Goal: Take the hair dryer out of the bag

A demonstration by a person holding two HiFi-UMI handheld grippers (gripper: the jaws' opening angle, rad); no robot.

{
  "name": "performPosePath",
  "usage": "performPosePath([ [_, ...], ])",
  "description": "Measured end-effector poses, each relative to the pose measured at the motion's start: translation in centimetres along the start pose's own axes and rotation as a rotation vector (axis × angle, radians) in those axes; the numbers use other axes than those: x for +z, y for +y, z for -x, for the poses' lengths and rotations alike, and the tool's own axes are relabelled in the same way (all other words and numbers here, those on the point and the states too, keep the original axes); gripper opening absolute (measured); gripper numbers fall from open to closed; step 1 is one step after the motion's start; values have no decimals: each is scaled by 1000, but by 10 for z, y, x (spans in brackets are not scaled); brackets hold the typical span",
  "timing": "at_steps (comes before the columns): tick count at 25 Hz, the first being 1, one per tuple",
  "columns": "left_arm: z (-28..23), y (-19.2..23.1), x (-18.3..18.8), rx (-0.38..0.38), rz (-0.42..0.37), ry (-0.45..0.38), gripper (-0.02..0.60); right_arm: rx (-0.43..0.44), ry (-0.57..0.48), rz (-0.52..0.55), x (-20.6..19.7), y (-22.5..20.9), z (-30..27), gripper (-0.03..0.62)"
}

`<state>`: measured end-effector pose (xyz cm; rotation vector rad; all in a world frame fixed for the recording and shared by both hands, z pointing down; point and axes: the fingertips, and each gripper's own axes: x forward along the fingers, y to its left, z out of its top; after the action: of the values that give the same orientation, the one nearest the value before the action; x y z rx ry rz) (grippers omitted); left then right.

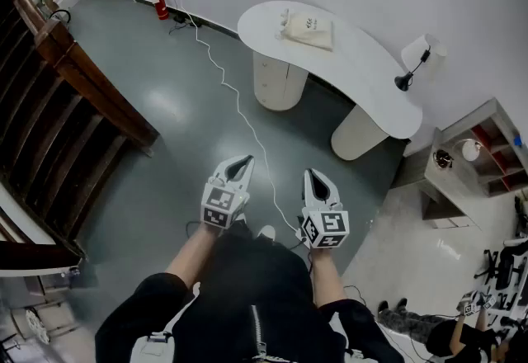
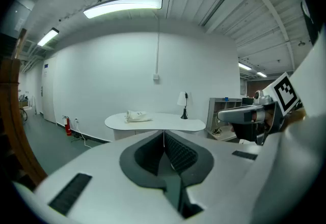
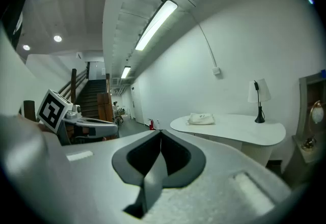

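A cream cloth bag (image 1: 308, 29) lies on the far left part of a white curved table (image 1: 371, 73); the same bag (image 2: 136, 115) (image 3: 201, 118) shows small in both gripper views. No hair dryer is visible. My left gripper (image 1: 245, 162) and right gripper (image 1: 318, 178) are held side by side over the grey floor, well short of the table. Both are shut with nothing between the jaws. The left gripper (image 2: 164, 134) and the right gripper (image 3: 160, 133) point roughly level toward the table.
A black desk lamp (image 1: 410, 73) with a white shade stands at the table's right end. A white cable (image 1: 239, 110) trails across the floor. A wooden stair rail (image 1: 74, 81) runs at left, a shelf unit (image 1: 487, 155) at right, a red extinguisher (image 1: 161, 5) by the wall.
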<state>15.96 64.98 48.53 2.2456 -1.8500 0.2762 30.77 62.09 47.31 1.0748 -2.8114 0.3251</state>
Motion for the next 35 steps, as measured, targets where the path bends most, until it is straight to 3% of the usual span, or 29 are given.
performPosePath([
  [16, 1, -1, 7, 25, -12, -1, 13, 77, 12, -30, -3, 9, -7, 5],
  [26, -21, 34, 9, 14, 1, 5, 12, 84, 48, -35, -5, 11, -45, 5],
  [35, -78, 80, 20, -35, 11, 17, 13, 50, 56, -37, 10, -3, -108, 5],
])
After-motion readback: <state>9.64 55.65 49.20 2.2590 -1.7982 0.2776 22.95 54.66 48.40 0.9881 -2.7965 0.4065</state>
